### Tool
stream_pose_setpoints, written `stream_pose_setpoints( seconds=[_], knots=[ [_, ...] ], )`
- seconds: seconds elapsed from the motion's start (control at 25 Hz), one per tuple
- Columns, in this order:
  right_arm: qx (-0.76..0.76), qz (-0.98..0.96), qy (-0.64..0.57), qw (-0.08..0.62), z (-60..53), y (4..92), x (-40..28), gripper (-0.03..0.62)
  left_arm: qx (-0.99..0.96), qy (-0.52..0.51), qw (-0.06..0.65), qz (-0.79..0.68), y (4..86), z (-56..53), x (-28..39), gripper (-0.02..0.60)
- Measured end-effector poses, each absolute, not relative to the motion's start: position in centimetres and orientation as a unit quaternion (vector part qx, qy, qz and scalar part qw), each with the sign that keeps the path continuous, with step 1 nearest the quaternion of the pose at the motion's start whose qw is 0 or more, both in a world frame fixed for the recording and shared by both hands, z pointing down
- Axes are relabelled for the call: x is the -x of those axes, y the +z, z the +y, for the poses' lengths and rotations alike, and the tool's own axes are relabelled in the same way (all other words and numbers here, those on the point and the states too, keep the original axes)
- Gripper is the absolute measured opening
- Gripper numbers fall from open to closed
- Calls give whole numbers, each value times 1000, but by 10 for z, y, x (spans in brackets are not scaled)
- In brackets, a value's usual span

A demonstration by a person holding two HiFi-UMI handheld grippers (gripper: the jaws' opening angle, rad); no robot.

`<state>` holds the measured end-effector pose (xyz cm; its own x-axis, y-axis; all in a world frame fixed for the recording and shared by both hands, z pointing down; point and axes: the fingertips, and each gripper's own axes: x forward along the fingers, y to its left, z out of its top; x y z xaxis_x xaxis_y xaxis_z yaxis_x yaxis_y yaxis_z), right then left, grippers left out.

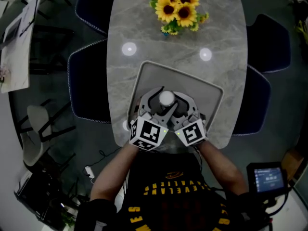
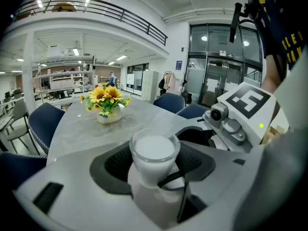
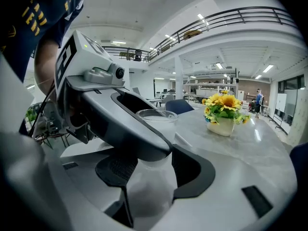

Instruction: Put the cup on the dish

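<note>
A white cup stands upright over the near half of the square grey dish, which lies on the marble table. Both grippers meet around it from the near side. My left gripper has its black pads against the cup on either side. My right gripper likewise clasps the cup, with one left jaw crossing in front of it. I cannot tell whether the cup's base rests on the dish, because the jaws hide it.
A vase of sunflowers stands at the far end of the table. Dark blue chairs flank the table on both sides. A small device with a lit screen sits low on the right.
</note>
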<state>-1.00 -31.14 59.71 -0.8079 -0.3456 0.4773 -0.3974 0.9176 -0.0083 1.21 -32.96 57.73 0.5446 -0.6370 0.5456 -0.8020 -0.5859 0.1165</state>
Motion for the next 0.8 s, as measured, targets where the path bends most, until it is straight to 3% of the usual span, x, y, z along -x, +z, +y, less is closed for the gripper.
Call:
stream_pose_setpoints(
  seconds=[0.8],
  knots=[
    [-193, -941, 53, 272, -317, 633, 13, 229, -858, 246, 186, -410, 613, -335, -9, 268]
  ],
)
